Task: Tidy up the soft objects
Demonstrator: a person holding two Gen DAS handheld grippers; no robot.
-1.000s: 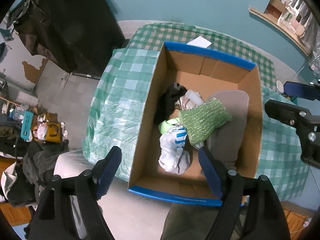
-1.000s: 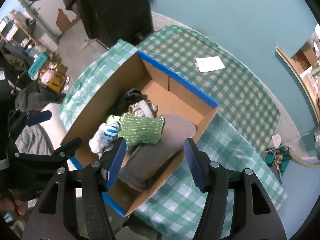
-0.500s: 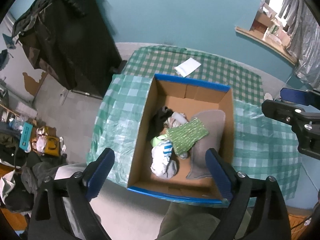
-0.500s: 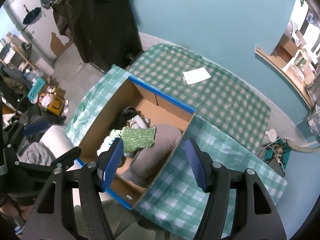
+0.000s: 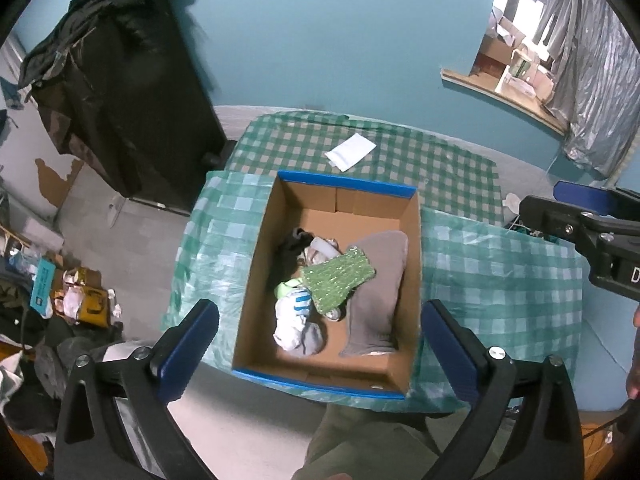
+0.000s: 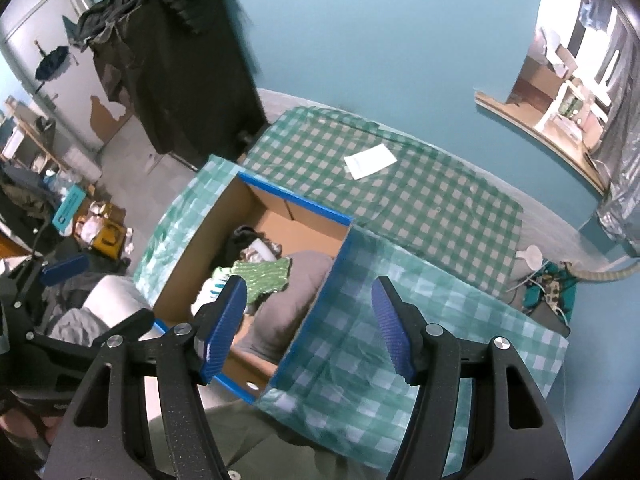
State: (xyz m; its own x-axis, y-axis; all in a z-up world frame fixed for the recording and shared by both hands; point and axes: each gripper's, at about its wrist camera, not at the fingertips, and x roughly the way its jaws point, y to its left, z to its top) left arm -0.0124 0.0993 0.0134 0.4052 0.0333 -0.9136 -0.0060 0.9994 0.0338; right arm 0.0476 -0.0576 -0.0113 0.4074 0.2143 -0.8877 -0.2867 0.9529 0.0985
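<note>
An open cardboard box [image 5: 346,182] with blue-taped rims stands on the checked table. Inside lie a green knitted cloth [image 5: 340,276], a grey cloth [image 5: 378,284], a white and blue striped piece [image 5: 296,320] and a black piece [image 5: 294,240]. My left gripper [image 5: 320,320] hangs high above the box's near end, its jaws opening wide with nothing between them. My right gripper [image 6: 308,300] hovers above the box's right wall [image 6: 316,308], open and empty. The green cloth [image 6: 266,274] shows in that view too.
A white paper [image 5: 350,151] lies on the green checked tablecloth [image 5: 500,280] behind the box. A dark cabinet draped with clothes [image 5: 120,100] stands at the left. Clutter [image 5: 72,300] covers the floor there. Cables [image 6: 548,280] lie at the table's right.
Both grippers have risen away from the box, which now looks smaller and farther below. The left jaws have spread wider. The box contents have not moved.
</note>
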